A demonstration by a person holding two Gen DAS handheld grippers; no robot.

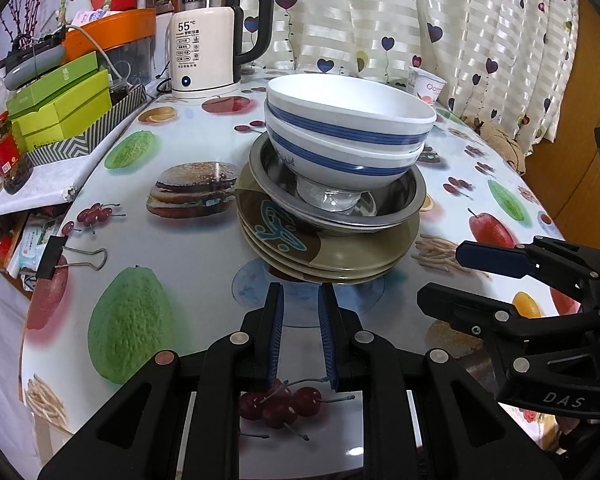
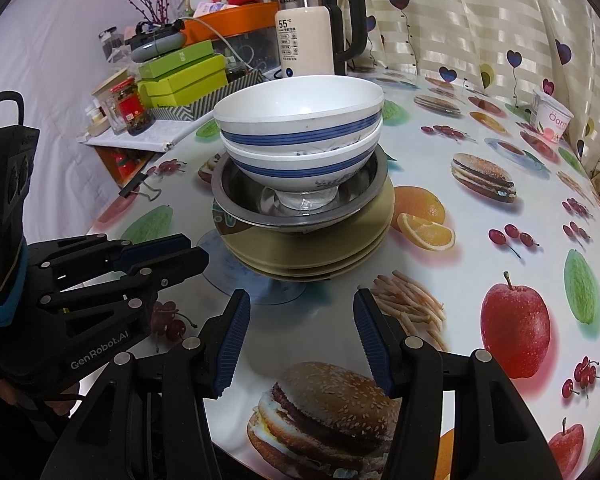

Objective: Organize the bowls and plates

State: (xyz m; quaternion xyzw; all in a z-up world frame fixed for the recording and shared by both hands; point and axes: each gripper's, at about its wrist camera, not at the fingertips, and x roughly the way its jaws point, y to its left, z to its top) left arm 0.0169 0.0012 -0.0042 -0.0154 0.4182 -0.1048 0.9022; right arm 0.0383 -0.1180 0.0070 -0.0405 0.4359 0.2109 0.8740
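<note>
1. Bowls (image 1: pixel 350 120) and plates (image 1: pixel 332 254) already sit in one stack near the middle of the table (image 1: pixel 188 272): two white blue-striped bowls nested on top, a steel basin (image 1: pixel 404 200) under them, and olive plates at the bottom.
2. You appear to be at the end of the job or just before a last touch; nothing else to sort shows on the table except a small cup (image 2: pixel 554 118) far off by the curtain (image 1: pixel 440 8).
3. If you adjust the stack, note that it does not sit true: the top bowl tilts and the basin sits off-centre on the plates. Steady the plates from one side before you nudge anything higher.
4. Push low, on the basin rim or plate edge, not on the top bowl, which looks likeliest to slide.
5. Your left gripper (image 1: pixel 300 332) hovers just in front of the plates with its jaws nearly together; nothing sits between the pads and they touch nothing.
6. Your right gripper (image 2: pixel 302 336) hangs beside it, also short of the stack, jaws about half open and empty.
7. Open the left jaws wider before any grasp on a rim; as they stand, they would only bump it.
</note>
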